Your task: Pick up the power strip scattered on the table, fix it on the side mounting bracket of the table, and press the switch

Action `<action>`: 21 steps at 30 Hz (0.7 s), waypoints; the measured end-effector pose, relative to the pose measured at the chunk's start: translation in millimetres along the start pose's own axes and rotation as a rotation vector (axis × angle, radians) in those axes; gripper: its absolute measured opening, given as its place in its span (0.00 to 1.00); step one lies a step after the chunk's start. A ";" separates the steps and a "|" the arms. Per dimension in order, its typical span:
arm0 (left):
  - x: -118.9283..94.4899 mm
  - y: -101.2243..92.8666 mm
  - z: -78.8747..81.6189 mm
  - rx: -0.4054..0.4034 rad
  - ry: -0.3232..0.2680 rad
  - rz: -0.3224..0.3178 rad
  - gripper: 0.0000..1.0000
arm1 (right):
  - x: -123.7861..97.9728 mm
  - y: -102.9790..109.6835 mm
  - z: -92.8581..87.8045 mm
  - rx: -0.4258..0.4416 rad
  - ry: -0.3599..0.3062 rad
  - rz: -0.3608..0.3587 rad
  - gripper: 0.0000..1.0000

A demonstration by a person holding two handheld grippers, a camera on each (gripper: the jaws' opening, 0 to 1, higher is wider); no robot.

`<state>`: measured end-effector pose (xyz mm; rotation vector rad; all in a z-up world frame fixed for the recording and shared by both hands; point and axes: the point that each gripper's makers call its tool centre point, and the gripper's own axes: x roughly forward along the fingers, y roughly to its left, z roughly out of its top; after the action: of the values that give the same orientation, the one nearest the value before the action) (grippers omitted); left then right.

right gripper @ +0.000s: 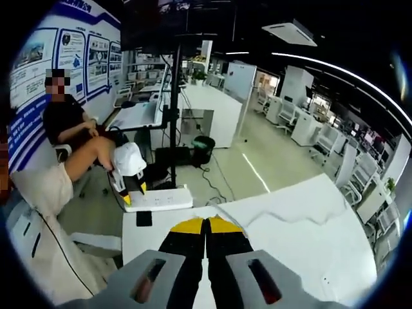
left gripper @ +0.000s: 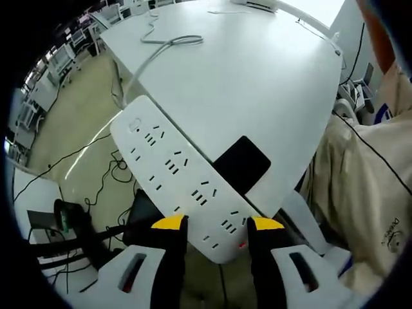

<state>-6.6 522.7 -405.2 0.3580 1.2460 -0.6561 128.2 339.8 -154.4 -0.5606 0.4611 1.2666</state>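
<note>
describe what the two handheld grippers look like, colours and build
The left gripper has black jaws with yellow tips, rising from a light grey body with dark slots. The right gripper is the same build: yellow-tipped black jaws on a grey slotted body. The person wears beige clothing.

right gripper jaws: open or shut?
Shut. In the right gripper view the yellow-tipped right gripper has its two jaws pressed together, nothing between them, above the white table.
</note>
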 end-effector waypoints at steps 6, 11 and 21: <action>-0.1 0.3 0.2 0.002 0.004 -0.001 0.42 | 19.8 1.0 13.0 -0.001 0.004 0.025 0.00; 0.1 0.0 0.4 0.002 0.008 -0.001 0.42 | 36.3 4.2 18.8 -0.010 0.021 0.045 0.00; 0.8 0.2 1.3 0.003 -0.004 -0.002 0.42 | 64.9 10.9 26.8 -0.026 0.053 0.079 0.00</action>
<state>-5.4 521.9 -405.6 0.3579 1.2420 -0.6609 133.7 407.6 -174.7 -0.6037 0.5158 1.3375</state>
